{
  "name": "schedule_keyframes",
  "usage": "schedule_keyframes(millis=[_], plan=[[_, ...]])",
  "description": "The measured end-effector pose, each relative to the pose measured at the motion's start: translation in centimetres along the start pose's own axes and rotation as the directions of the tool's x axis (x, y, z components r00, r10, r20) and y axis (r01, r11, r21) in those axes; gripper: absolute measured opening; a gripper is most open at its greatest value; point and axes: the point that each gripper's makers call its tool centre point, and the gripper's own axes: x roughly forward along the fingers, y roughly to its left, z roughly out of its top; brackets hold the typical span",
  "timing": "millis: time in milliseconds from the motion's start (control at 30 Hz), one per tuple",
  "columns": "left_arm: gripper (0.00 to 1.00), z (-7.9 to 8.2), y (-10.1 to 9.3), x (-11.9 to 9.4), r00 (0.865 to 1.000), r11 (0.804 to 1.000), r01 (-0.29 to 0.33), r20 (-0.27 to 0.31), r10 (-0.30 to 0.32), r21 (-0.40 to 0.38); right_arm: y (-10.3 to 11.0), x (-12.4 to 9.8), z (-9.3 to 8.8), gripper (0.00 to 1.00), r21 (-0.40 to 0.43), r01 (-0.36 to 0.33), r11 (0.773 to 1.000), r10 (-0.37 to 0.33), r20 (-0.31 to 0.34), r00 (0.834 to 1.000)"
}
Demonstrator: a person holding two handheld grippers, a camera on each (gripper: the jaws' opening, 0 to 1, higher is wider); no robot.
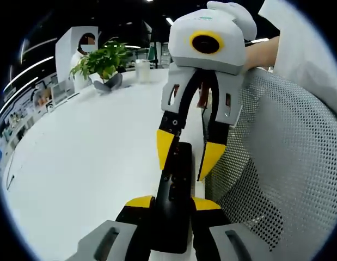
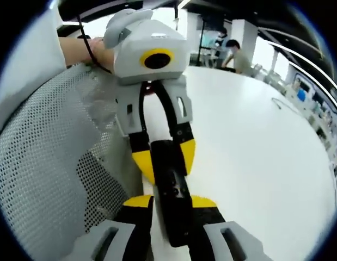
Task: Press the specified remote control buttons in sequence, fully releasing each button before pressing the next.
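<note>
One black remote control [image 1: 172, 201], long and slab-shaped, lies between my two grippers above the white table [image 1: 86, 163]. My left gripper [image 1: 171, 205] clamps its near end between yellow-tipped jaws; my right gripper [image 2: 171, 202] clamps the opposite end likewise. One perforated grey mesh chair back [image 1: 288, 163] curves just beside us. One leafy potted plant [image 1: 103, 62] stands far across the table.

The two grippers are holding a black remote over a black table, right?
Not quite. The table is white, not black, as the left gripper view shows. The rest holds: the left gripper and the right gripper both hold the black remote over it.
</note>
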Motion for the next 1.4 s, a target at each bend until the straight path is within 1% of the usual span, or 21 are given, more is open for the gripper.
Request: schedule_keyframes(millis=[67,167,433,567,600,767,867,900,933,967,1000,1100,1167,1200,1267,1300,1333,1400], plan=[[0.25,0.0,0.0,0.0,1.0,1.0,0.0,0.0,0.0,0.0,-0.4,0.1,-0.4,0.22,0.015,0.011,1.0,-0.011,-0.009,1.0],[0.25,0.0,0.0,0.0,1.0,1.0,0.0,-0.001,0.0,0.0,-0.4,0.2,-0.9,0.23,0.03,0.012,0.999,-0.011,-0.024,1.0],[0.25,0.0,0.0,0.0,1.0,1.0,0.001,0.001,-0.001,0.002,-0.5,0.6,-0.9,0.24,0.03,0.006,1.0,-0.005,-0.029,1.0],[0.25,0.0,0.0,0.0,1.0,1.0,0.002,0.0,-0.002,0.002,-0.5,0.7,-0.9,0.24,0.001,0.0,1.0,0.0,-0.038,0.999],[0.25,0.0,0.0,0.0,1.0,1.0,0.002,-0.004,-0.002,0.004,-0.4,0.7,-0.9,0.23,-0.025,-0.009,1.0,0.008,-0.041,0.999],[0.26,0.0,0.1,0.0,1.0,1.0,0.001,-0.021,-0.001,0.001,-0.3,0.7,-0.8,0.22,-0.05,-0.013,0.999,0.011,-0.041,0.999],[0.26,0.0,0.3,0.0,0.999,1.0,-0.005,-0.032,0.005,-0.023,-0.4,0.8,-0.7,0.22,-0.048,-0.008,0.999,0.006,-0.04,0.999],[0.27,0.1,0.6,0.0,0.999,0.999,-0.014,-0.03,0.013,-0.048,-0.4,0.8,-0.7,0.22,-0.041,-0.004,0.999,0.003,-0.039,0.999],[0.27,0.0,0.7,-0.1,0.999,0.996,-0.024,-0.032,0.021,-0.091,-0.5,0.8,-0.7,0.22,-0.034,-0.001,0.999,-0.001,-0.038,0.999],[0.3,0.1,0.9,-0.2,0.999,0.993,-0.03,-0.031,0.026,-0.11,-0.6,0.8,-0.7,0.21,-0.025,0.003,1.0,-0.004,-0.039,0.999],[0.32,0.2,1.0,-0.3,0.999,0.995,-0.029,-0.024,0.026,-0.096,-0.8,1.0,-0.6,0.21,-0.021,0.005,1.0,-0.006,-0.036,0.999],[0.35,0.3,1.1,-0.6,0.999,0.994,-0.039,-0.014,0.038,-0.104,-1.0,0.9,-0.7,0.21,-0.013,0.013,1.0,-0.013,-0.036,0.999],[0.37,0.9,1.5,-0.8,0.999,0.99,-0.051,0.012,0.053,-0.13,-1.2,0.9,-0.7,0.2,-0.004,0.021,1.0,-0.021,-0.036,0.999],[0.39,1.3,1.9,-1.0,0.997,0.988,-0.066,0.03,0.071,-0.142,-1.2,0.9,-0.7,0.2,0.005,0.023,1.0,-0.022,-0.035,0.999],[0.43,1.7,2.4,-1.4,0.995,0.986,-0.077,0.051,0.085,-0.15,-1.2,0.8,-0.7,0.2,0.005,0.024,1.0,-0.023,-0.035,0.999],[0.43,1.9,2.7,-1.7,0.993,0.978,-0.085,0.061,0.098,-0.193,-1.2,0.9,-0.7,0.21,0.006,0.024,1.0,-0.024,-0.035,0.999],[0.44,2.1,3.1,-2.0,0.991,0.972,-0.094,0.072,0.112,-0.214,-1.2,0.9,-0.7,0.21,0.007,0.024,1.0,-0.024,-0.035,0.999],[0.48,2.6,4.0,-2.9,0.983,0.966,-0.13,0.097,0.154,-0.225,-1.2,0.9,-0.7,0.21,0.015,0.024,1.0,-0.023,-0.032,0.999]])
